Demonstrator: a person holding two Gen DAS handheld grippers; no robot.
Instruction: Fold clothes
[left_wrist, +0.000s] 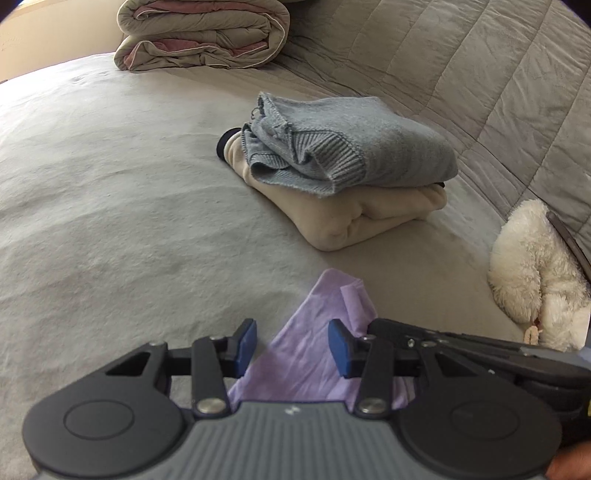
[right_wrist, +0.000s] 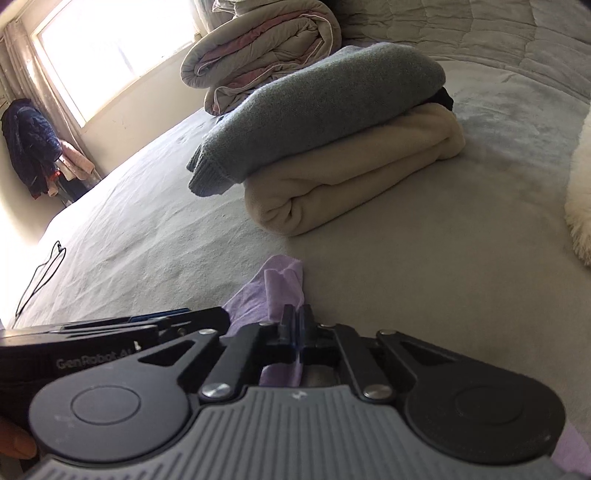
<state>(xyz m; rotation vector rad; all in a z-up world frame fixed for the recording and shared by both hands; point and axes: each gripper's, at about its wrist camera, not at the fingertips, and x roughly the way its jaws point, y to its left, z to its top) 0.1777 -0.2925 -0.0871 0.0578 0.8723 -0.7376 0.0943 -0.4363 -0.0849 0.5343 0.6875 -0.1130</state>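
Observation:
A lilac garment lies on the grey bed cover, its narrow end pointing toward the folded pile. My left gripper is open, its blue pads on either side of the cloth. My right gripper is shut on the lilac garment, the blue pads pressed together with the cloth between them; its black body enters the left wrist view from the right. Behind lies a stack: a folded blue-grey knit sweater on a folded cream garment.
A rolled grey and pink quilt sits at the far end of the bed. A white plush toy lies at the right. A black cable runs along the left edge; clothes hang by the window.

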